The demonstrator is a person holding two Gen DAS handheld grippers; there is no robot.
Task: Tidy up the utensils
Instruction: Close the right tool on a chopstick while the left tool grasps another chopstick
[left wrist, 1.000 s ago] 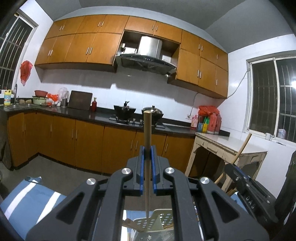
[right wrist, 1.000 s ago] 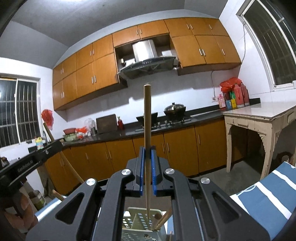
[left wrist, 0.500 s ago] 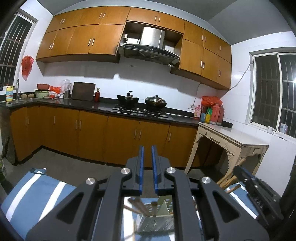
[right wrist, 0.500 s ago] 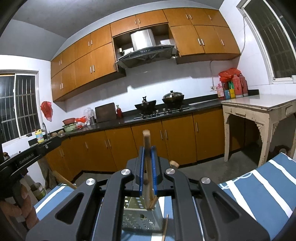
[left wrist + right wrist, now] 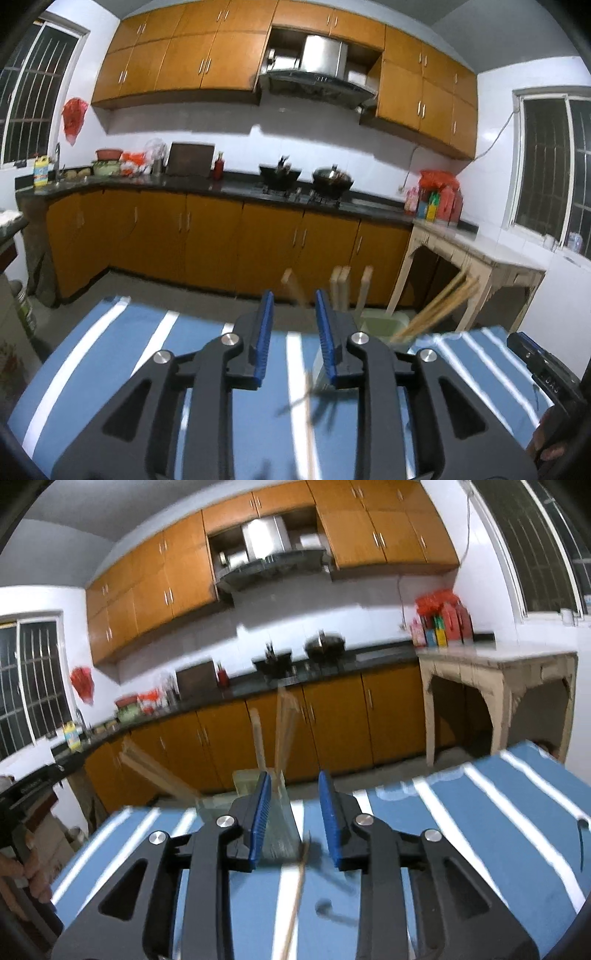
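Both grabbers have just been opening. The left gripper and right gripper are a little open, holding nothing. One chopstick lies on the striped cloth beside the holder.

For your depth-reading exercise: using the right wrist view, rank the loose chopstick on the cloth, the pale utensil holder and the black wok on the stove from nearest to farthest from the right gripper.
1. Loose chopstick: on the striped cloth, below the right gripper.
2. Utensil holder: just ahead, slightly left.
3. Wok: far across the room, on the counter.
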